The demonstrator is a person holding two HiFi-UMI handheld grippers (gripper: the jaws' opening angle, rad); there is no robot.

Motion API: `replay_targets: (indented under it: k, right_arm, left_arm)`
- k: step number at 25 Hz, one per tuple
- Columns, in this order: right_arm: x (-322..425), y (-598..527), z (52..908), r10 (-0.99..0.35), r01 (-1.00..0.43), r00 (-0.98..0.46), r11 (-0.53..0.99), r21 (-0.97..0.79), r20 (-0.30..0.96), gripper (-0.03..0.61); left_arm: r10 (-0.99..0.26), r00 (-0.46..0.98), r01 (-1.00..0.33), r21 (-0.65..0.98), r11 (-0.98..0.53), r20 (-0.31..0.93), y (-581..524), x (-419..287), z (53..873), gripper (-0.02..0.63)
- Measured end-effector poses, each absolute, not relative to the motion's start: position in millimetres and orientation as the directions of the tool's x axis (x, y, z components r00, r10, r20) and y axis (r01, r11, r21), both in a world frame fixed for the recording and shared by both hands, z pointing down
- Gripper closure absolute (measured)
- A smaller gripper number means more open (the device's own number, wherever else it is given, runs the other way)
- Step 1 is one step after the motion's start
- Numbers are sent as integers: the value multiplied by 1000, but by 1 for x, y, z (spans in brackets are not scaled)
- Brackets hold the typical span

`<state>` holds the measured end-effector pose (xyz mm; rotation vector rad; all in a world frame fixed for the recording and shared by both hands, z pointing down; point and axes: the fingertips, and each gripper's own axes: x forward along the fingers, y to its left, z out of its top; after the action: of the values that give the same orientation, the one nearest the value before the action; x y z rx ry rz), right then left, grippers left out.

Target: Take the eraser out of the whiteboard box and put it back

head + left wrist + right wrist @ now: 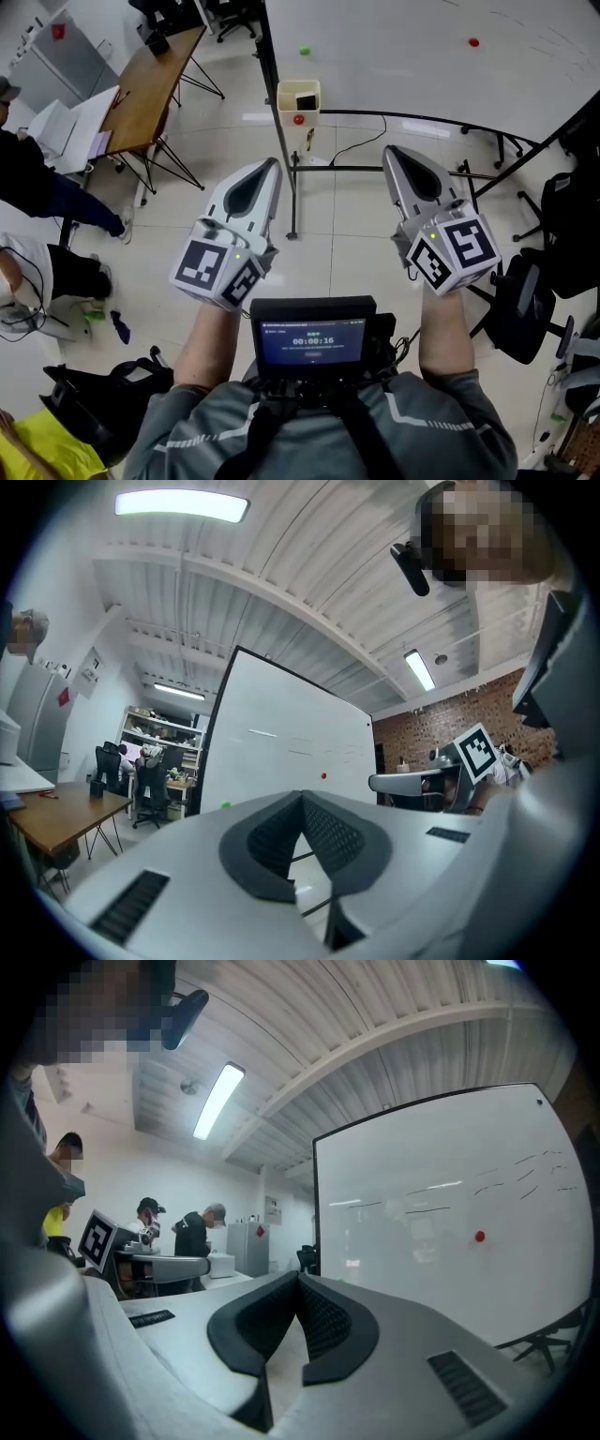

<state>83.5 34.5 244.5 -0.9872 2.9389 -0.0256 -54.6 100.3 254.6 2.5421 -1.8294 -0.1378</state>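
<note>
The left gripper [275, 162] has its jaws closed tip to tip, with nothing between the ribbed pads. The right gripper [388, 149] is the same, pads meeting at the point and empty. Both are held level and side by side, and neither touches anything. Ahead of the two tips, well apart from them and in the gap between their lines, the cream whiteboard box [298, 86] hangs on the board's dark frame post [282, 141]. It sits closer to the left gripper's line than to the right's. The eraser [306, 100] is the dark block inside the box, with a small red dot [298, 119] just below it on the box front. The whiteboard [422, 56] spreads beyond and to the right of the right jaws. The step in hand looks like the approach, with nothing taken out yet. To do it well, one gripper should probably take the job, and the left seems better placed. Its jaws should be opened well before they reach the box, not at the rim. Coming in along the open side of the box should let the pads straddle the eraser without nudging the box walls. A firm close across the eraser's narrower faces and a straight lift out should keep it from catching on the rim. The other gripper does best kept clear of the post.
</note>
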Motion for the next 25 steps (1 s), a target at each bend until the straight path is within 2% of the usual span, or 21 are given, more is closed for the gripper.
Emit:
replay_targets:
  k: [9,14,19,25]
  right_arm:
    - [265,41,242,-544,-543,-838,839,-20,-50,554]
    - [327,50,244,-505,-504,-862,863,-24,-41,554]
    - [350,65,247,-505,-504,-862,862,-51,-28,554]
    - [339,84,247,-532,-526,-845,844,-105,-41,554]
  left_arm:
    - [-961,268,-962,41,-271,-68,106,125,250,581]
    - [-970,237,-970,34,-239,-59,117,194,250,581]
    - [-973,224,-974,29,-225,-58,136,210,245,581]
    - [-970,232,-972,17,-234,-74,159,189,238,581]
